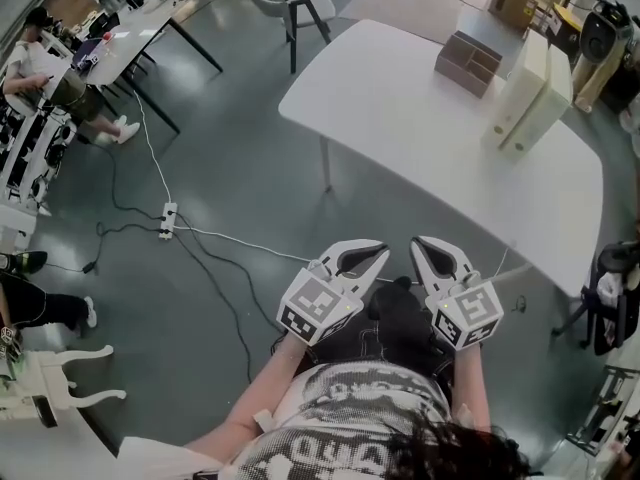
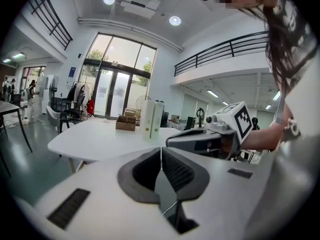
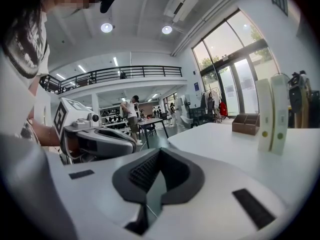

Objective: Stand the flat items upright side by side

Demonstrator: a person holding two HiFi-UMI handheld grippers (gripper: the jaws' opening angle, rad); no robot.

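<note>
Two cream binders (image 1: 530,93) stand upright side by side near the far right edge of the white table (image 1: 400,118). They also show as the binders (image 2: 151,119) in the left gripper view and the binders (image 3: 272,115) in the right gripper view. My left gripper (image 1: 383,251) and right gripper (image 1: 420,241) hover close to my body, off the table's near edge, over the floor. Both are shut with nothing in them. The left gripper's jaws (image 2: 161,149) meet, and so do the right gripper's jaws (image 3: 160,151). Each gripper sees the other beside it.
A brown open organiser box (image 1: 470,60) sits on the table behind the binders. A chair (image 1: 300,8) stands at the table's far end. A power strip (image 1: 168,220) with cables lies on the floor to the left. Desks with a seated person (image 1: 45,78) are far left.
</note>
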